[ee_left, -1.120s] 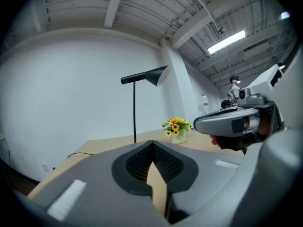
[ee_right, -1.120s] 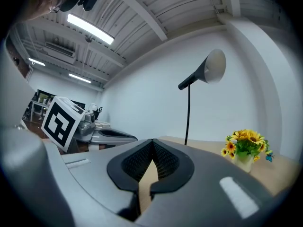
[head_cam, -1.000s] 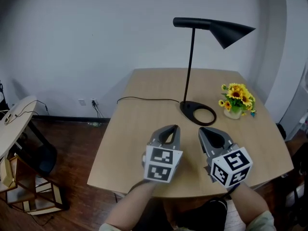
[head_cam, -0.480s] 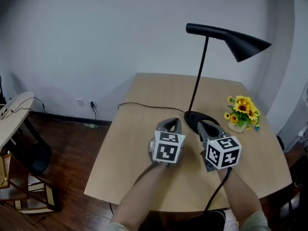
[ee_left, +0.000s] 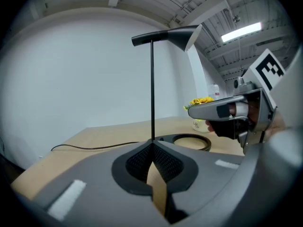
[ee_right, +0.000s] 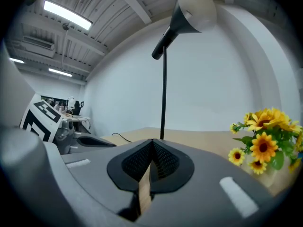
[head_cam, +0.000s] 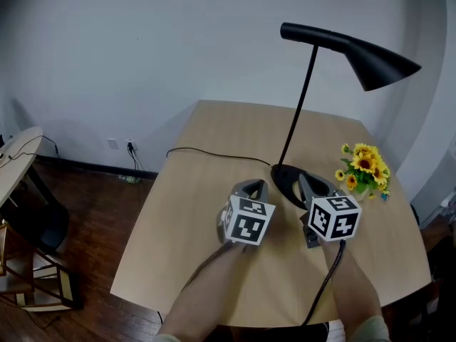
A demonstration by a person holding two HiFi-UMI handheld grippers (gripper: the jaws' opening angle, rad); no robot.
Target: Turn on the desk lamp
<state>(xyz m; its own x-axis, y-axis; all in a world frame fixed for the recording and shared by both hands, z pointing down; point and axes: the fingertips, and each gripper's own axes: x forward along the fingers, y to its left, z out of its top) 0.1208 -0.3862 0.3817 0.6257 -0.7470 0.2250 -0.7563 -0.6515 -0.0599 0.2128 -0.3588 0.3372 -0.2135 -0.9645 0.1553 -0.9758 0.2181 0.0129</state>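
A black desk lamp stands at the back right of the light wooden table (head_cam: 192, 219). It has a thin stem (head_cam: 299, 112), a cone shade (head_cam: 377, 61) and a ring base (head_cam: 285, 182); no light shows from the shade. Its black cord (head_cam: 206, 155) runs left across the tabletop. My left gripper (head_cam: 251, 186) is shut and empty, just left of the base. My right gripper (head_cam: 305, 181) is also shut and empty, with its tips over the near edge of the ring base. The left gripper view shows the stem (ee_left: 152, 89) straight ahead of the left gripper (ee_left: 152, 144). In the right gripper view the right gripper (ee_right: 152, 141) points at the stem (ee_right: 164, 98).
A small pot of yellow sunflowers (head_cam: 363, 166) stands right of the lamp base, close to my right gripper. A pale round side table (head_cam: 14, 162) and a dark chair (head_cam: 43, 226) stand on the wooden floor to the left. A white wall runs behind the table.
Both grippers have moved forward from the table's near edge toward the lamp base. The right one's tips now reach the ring. Both stayed shut.
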